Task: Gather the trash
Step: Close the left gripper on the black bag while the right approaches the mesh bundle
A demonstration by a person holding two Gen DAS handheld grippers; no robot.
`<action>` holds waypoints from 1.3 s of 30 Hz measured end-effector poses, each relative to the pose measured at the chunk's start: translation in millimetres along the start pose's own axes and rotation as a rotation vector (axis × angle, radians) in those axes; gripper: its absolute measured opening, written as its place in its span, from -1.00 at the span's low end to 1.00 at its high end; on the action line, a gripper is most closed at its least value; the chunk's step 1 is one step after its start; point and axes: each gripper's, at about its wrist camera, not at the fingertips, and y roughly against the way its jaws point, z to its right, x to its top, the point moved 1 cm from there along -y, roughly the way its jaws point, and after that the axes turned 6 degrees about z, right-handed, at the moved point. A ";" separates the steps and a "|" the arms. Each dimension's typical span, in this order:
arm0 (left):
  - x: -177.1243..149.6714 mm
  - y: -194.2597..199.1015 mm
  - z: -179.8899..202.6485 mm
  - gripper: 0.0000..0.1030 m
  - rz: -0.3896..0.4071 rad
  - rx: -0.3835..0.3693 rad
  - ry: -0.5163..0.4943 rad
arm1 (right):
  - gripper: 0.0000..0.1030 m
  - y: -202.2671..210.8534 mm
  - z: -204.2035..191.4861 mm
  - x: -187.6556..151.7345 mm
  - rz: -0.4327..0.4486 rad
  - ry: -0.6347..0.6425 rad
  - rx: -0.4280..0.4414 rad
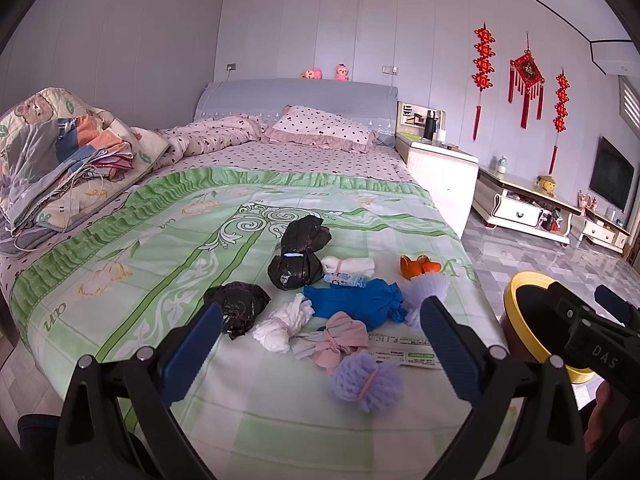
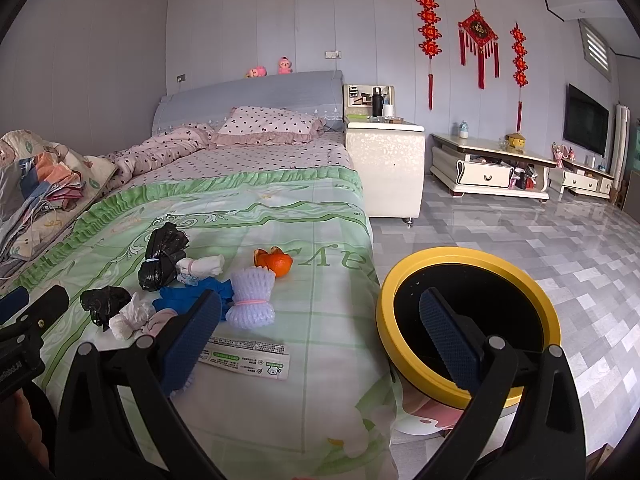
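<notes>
Both claws hover over the foot of the bed [image 1: 160, 240], which has a green floral cover. Left claw [image 1: 320, 344] spread wide, nothing between its blue pads; right claw [image 2: 320, 340] likewise spread and empty. Trash lies clustered mid-cover: a tied black bag [image 1: 298, 256], a smaller crumpled black bag [image 1: 238, 304], a white wad [image 1: 280, 326], a second white bundle [image 1: 348, 266], a blue bundle [image 1: 356, 302], a pink bundle [image 1: 340, 340], and orange peel [image 2: 274, 262] set a little apart toward the bed's right edge. Two lilac foam fruit nets: one [image 1: 366, 376] nearest the left claw, tied with a pink band; the other [image 2: 252, 296] just beside the blue bundle. A flat printed wrapper [image 2: 248, 358] lies on the cover near the right claw's left finger. On the tiled floor [image 2: 560, 240], just beside the bed's corner, stands a yellow-rimmed bin [image 2: 472, 256], dark inside; the right claw's right finger shows in front of its opening.
</notes>
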 end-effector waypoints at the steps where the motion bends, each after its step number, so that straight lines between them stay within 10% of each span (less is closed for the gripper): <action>1: 0.2 -0.4 0.5 0.86 -0.002 0.000 0.001 | 0.85 0.0 0.1 0.1 0.000 -0.001 0.000; 22: -4.8 -19.1 -11.8 0.86 -0.058 0.053 -0.019 | 0.85 -9.1 -1.0 3.2 -0.022 0.009 0.008; 39: -15.8 -66.3 -58.6 0.86 -0.194 0.152 0.028 | 0.85 -83.4 -28.1 4.4 -0.268 0.118 0.096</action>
